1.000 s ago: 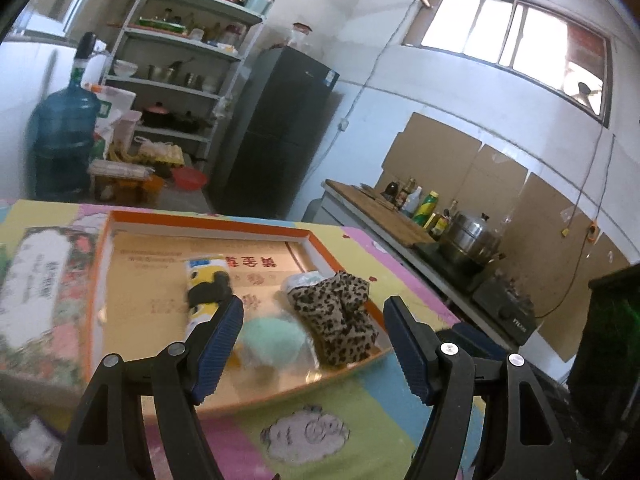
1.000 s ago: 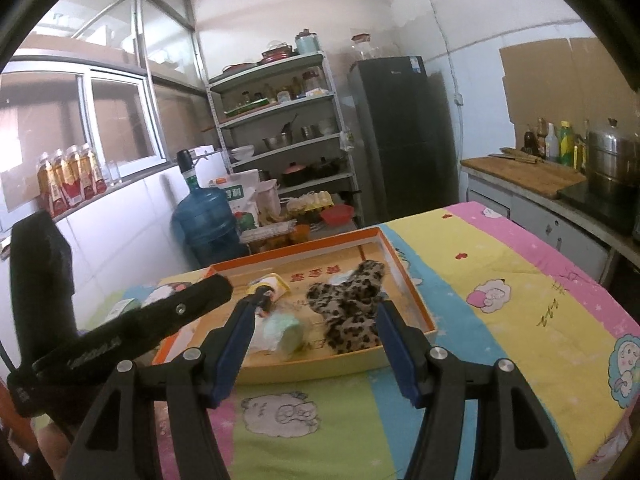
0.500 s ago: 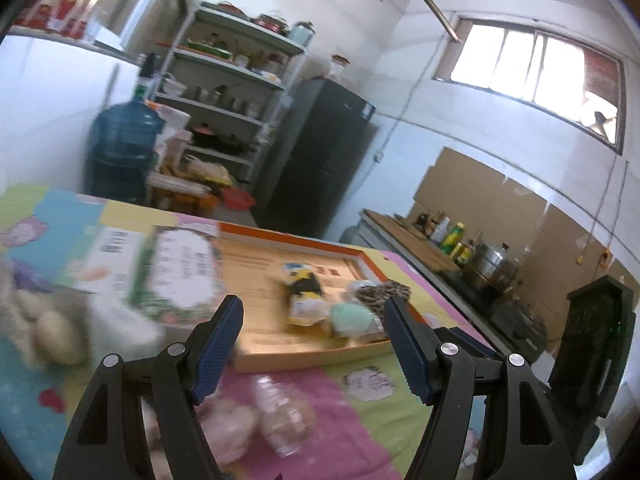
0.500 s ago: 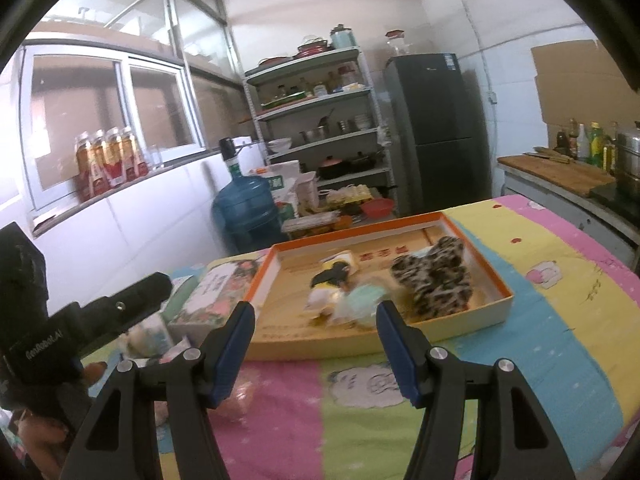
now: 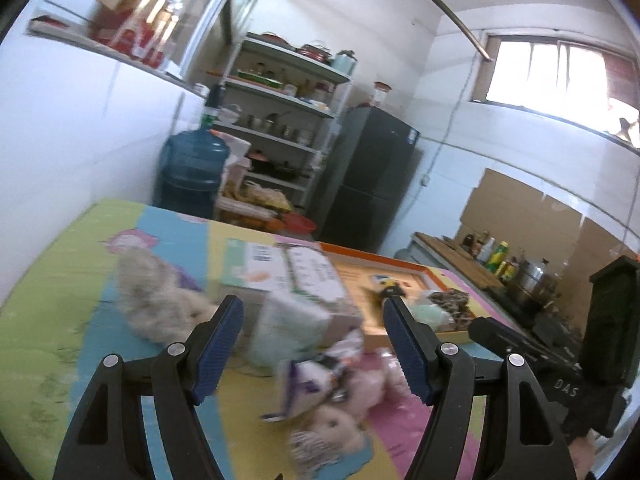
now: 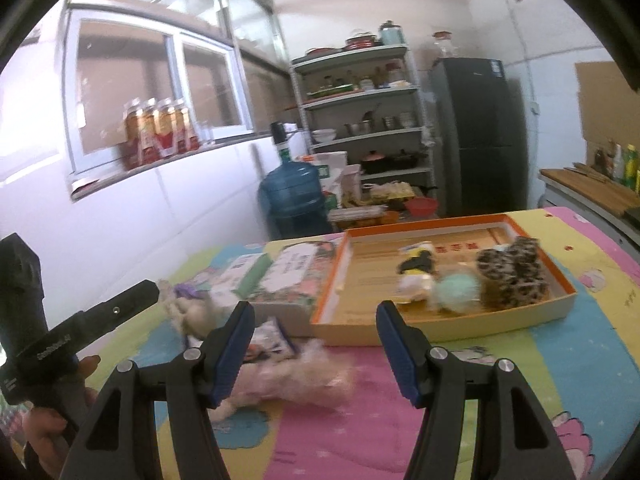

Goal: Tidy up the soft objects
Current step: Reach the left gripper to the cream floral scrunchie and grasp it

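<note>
Three soft things already lay in the orange-rimmed tray (image 6: 442, 326), gathered at its near right end: a leopard-print fabric piece (image 6: 510, 274), a mint-green puff (image 6: 456, 290) and a small black-and-yellow toy (image 6: 416, 268). They were bunched there, it seemed, because that end was easiest to reach, leaving the far half of the tray bare for more.

Both tools hung above the bench (image 6: 580, 360), which was covered in a cartoon-print cloth, and neither carried anything. The right gripper (image 6: 316, 344) had its fingers spread wide, with a pale pink plush (image 6: 296, 380) lying on the cloth just below and between them, at about 6 o'clock from the tray. A small printed packet (image 6: 272, 338) sat touching that plush at its 11 o'clock.

The left gripper (image 5: 312, 348) was likewise released, fingers apart, pointed down toward the same loose pile; in its blurred view the pink plush (image 5: 340, 412) lay below the gap. A beige furry toy (image 5: 160, 300) rested at 9 o'clock from the tray, beside two flat boxes (image 6: 280, 276) butted against the tray's left wall.

Judging from this, sorting was part done: the plush toys left outside the tray were the next candidates. Their limp bodies would likely sag, so a pinch across the thick middle looked the safest hold.
</note>
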Motion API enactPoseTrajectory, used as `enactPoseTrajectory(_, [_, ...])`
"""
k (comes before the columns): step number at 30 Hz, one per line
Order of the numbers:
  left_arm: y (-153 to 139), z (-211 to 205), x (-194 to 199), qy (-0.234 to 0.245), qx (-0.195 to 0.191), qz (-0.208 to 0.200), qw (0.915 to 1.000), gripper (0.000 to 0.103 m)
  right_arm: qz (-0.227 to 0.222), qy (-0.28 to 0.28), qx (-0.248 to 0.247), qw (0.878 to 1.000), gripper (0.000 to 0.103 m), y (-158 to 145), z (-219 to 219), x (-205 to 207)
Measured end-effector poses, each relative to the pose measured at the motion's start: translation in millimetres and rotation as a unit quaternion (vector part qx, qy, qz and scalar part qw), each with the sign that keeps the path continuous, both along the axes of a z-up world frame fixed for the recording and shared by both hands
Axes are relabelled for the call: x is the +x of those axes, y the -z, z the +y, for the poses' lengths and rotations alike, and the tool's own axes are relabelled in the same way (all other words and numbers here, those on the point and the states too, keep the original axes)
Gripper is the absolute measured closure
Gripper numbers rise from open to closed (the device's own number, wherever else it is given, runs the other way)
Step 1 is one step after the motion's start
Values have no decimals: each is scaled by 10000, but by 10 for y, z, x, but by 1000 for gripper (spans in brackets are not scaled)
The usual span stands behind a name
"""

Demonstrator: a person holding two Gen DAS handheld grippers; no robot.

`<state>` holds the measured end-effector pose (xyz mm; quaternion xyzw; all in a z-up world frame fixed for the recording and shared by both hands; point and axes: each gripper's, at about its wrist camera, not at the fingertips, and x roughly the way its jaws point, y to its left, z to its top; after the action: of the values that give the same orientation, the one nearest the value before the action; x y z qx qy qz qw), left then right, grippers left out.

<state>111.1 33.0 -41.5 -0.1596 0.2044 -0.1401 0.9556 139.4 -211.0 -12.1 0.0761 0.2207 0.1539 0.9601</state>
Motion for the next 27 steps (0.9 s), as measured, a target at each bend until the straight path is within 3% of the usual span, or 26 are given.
enactPoseTrajectory(8, [128, 469, -3, -405, 96, 228, 9989, 29, -67, -597, -247, 9979, 40, -42, 594, 34])
enactPoseTrajectory(20, [410, 600, 457, -650, 318, 897, 9933, 29, 180, -1152, -356, 9925, 40, 92, 1127, 240])
enactPoseTrajectory(27, [595, 719, 675, -594, -197, 1249, 9902, 30, 301, -1254, -384, 9909, 40, 186, 1217, 344])
